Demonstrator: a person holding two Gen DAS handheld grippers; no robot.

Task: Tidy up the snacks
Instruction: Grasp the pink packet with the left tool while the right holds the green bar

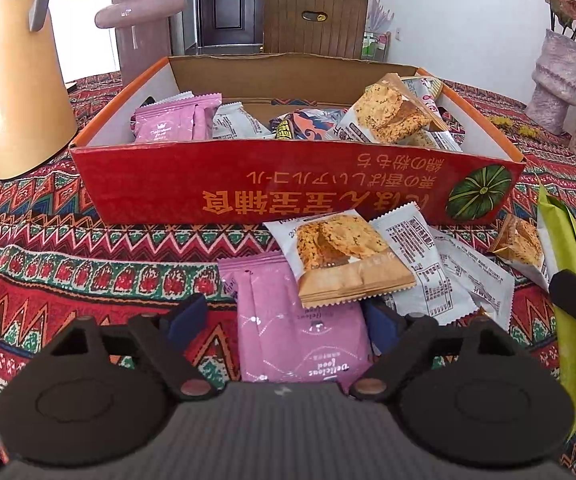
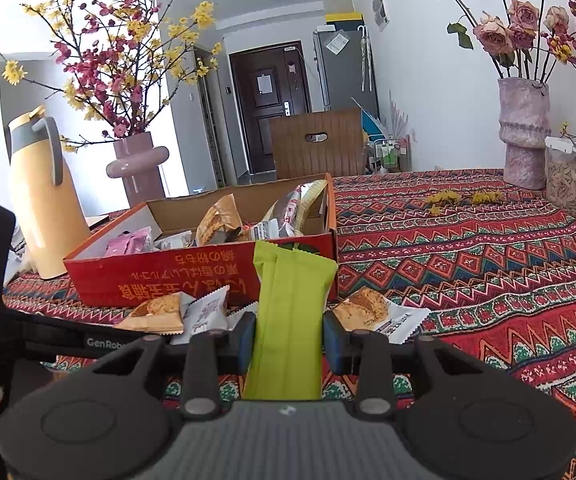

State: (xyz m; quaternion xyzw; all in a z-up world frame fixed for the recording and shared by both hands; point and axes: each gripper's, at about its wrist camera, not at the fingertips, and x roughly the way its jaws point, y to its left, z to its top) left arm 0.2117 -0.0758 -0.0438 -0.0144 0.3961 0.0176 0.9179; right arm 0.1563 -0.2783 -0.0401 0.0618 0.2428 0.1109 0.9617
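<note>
Left wrist view looks over the red snack box [image 1: 296, 184], open-topped and already part filled, standing on the patterned tablecloth [image 1: 68, 264]. Just in front of the box's near wall lies the pink packet [image 1: 300, 320], flat, its long axis running toward the box. The left gripper [image 1: 288, 320] straddles it with jaws spread, the blue pads [image 1: 186, 316] not yet pressing; I judge it should close squarely across the packet's width, clear of the biscuit packet [image 1: 344, 256] overlapping its far end. The right gripper [image 2: 290, 340] is clenched on the green packet [image 2: 288, 320], held upright before the box, long axis pointing up toward it.
</note>
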